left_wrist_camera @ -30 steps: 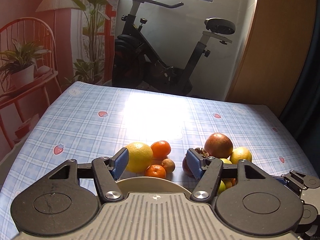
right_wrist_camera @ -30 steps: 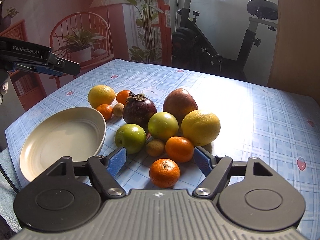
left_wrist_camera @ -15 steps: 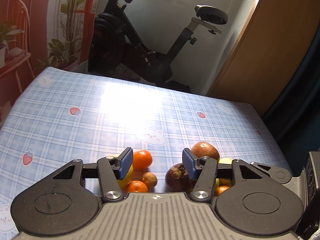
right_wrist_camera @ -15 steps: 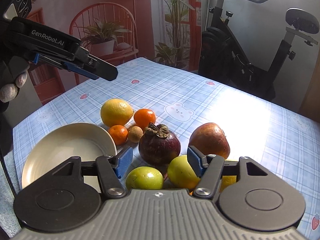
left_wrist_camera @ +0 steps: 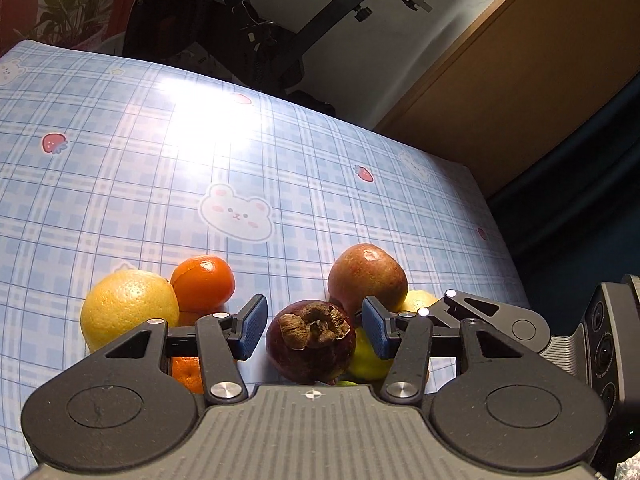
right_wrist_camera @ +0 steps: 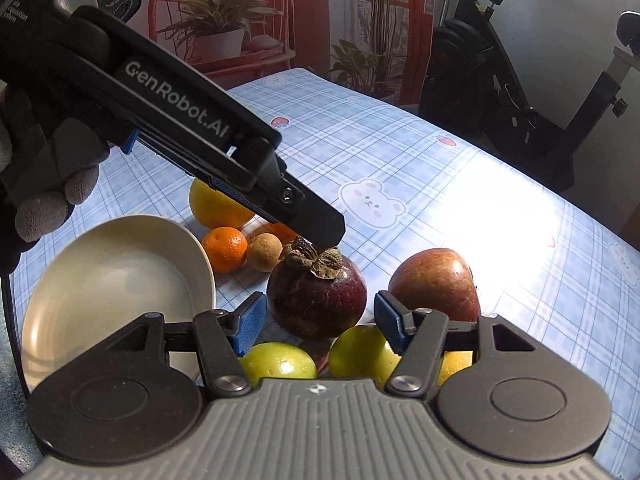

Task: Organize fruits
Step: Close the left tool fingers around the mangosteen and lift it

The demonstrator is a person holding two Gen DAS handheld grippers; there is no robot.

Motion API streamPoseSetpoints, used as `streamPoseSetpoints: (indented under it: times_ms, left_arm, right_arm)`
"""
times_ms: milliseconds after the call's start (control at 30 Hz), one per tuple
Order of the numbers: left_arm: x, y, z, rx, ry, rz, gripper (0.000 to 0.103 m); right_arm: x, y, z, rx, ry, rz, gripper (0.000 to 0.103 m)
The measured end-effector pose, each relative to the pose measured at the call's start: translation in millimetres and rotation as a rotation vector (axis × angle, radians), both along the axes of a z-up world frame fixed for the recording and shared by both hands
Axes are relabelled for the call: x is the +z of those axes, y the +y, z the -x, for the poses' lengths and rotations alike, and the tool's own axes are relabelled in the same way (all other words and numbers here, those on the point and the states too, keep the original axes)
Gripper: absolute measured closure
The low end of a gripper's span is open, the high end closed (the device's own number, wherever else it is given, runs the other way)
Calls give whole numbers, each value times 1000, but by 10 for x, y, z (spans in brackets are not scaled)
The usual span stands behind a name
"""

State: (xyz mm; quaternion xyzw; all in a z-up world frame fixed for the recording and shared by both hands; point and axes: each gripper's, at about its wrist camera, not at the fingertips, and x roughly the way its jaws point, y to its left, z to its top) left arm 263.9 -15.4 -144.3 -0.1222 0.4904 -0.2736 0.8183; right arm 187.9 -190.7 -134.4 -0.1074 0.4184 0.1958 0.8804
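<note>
Fruits are gathered in a loose cluster on a counter point(left_wrist_camera: 120, 184) covered with a blue checked cloth printed with bears and strawberries. At the centre sits a dark purple mangosteen point(right_wrist_camera: 317, 296) with a dry brown calyx on top. It is flanked by a red apple point(right_wrist_camera: 435, 282) on one side, and by a small orange point(right_wrist_camera: 225, 249) and a small brown round fruit point(right_wrist_camera: 265, 257) on the other; a large yellow citrus point(right_wrist_camera: 218, 206) lies further back. Two green fruits point(right_wrist_camera: 280, 364) are partly hidden below the right claw point(right_wrist_camera: 318, 322). A cream bowl point(right_wrist_camera: 116, 280) stands empty just beside the cluster, presumably as the place where fruits are to be gathered. Both claws are aimed at the mangosteen. The left claw point(left_wrist_camera: 312, 326) is held released, its blue pads spread to either side of the fruit without touching it, as if lined up for a grasp. The right claw is likewise released, its pads set apart in front of the same fruit. Seen from the right wrist camera, the left claw's tip is poised just over the calyx.
</note>
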Motion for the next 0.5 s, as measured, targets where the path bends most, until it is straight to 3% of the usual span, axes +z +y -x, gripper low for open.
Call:
streamPoseSetpoints:
  times_ms: [267, 500]
  left_arm:
    - [-96, -16, -50, -6, 20, 9, 50]
    - [-188, 16, -82, -2, 56, 36, 63]
  right_arm:
    - [-91, 55, -117, 35, 37, 28, 40]
    - [-131, 40, -63, 55, -14, 24, 41]
